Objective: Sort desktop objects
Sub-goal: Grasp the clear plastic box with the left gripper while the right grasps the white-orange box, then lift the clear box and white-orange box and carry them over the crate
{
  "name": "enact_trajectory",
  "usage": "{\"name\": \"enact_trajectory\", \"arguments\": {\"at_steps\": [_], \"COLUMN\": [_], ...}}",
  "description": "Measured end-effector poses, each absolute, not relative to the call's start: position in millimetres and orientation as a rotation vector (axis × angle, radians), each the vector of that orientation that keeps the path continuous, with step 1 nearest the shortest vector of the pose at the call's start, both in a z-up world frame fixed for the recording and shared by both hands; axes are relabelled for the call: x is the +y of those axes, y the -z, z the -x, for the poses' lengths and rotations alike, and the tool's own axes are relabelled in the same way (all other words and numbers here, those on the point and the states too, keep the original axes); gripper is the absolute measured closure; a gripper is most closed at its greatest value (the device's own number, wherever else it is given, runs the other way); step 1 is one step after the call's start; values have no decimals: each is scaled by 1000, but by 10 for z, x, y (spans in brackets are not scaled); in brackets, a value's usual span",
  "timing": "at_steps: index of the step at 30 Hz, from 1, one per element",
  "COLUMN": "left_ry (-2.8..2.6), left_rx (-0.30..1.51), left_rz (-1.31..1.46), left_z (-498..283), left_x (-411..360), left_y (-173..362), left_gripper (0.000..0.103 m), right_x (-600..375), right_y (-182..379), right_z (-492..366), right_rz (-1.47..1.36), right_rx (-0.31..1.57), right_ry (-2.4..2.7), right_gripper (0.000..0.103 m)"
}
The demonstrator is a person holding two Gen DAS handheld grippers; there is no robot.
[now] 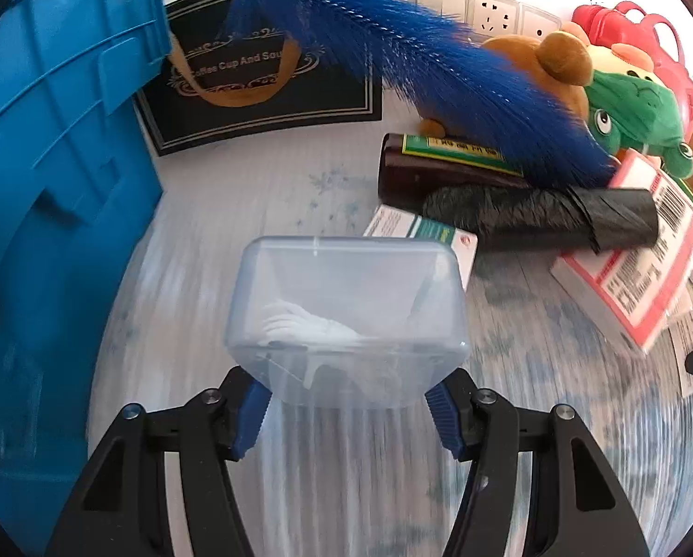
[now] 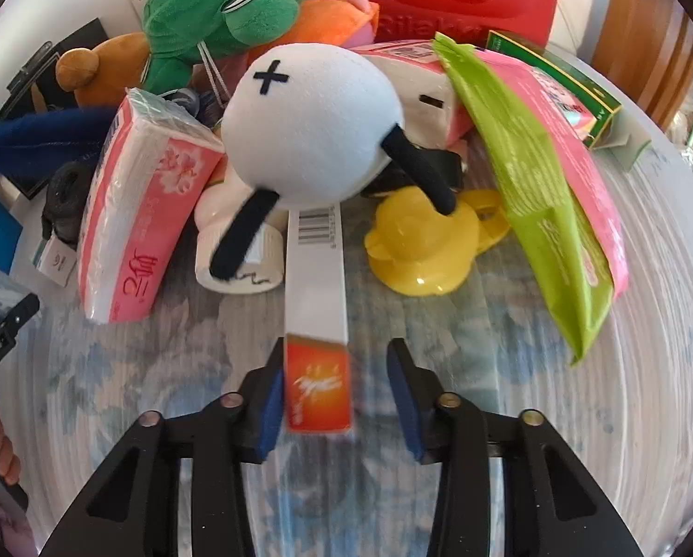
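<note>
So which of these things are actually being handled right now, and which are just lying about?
In hand:
- clear plastic box, gripped in the left claw
- long white-and-orange carton, between the right claw's pads, gap on one side

Lying about:
- blue brush
- green frog plush
- yellow cup
- tissue pack

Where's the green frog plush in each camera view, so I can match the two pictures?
Left wrist view: green frog plush at the far right, behind the blue brush.
Right wrist view: green frog plush at the top, left of centre.
Shared landmark: the brown bear plush beside the frog.
</note>
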State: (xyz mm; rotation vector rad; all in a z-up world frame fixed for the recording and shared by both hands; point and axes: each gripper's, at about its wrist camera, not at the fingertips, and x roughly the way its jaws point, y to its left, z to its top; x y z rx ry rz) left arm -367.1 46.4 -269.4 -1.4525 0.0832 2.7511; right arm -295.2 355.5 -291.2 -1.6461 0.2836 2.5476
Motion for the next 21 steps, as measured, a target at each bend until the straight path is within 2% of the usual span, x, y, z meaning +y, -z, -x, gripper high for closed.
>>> {"name": "enact_trajectory", "arguments": {"at_steps": [2,15,18,20,21], "left_ry": [-2757,-2738,-2723,-2717,-2715], "left_rx": [74,38,26,24,25], "left_rz": [1465,1540,1571,1591,1602], "left_z": [3598,2932,2813,2777,2744], "left_x": [441,299,280,268,264], "left_y": [2686,2627,2688,2732,2754], "left_gripper": [44,44,44,44,44], "right_x": [3565,3581,3640,3609,3634], "right_y": [2894,2829,2917,2912,2913], "right_z": [2874,2223,2118,2054,2044], "right_rz": [1644,1702,1737,1729,1712], "right_rx": [286,269,278,304,327], "right_ry": [-2559,-2595,-2577,-2566,-2573], "right_gripper": [78,79,72,55,52]}}
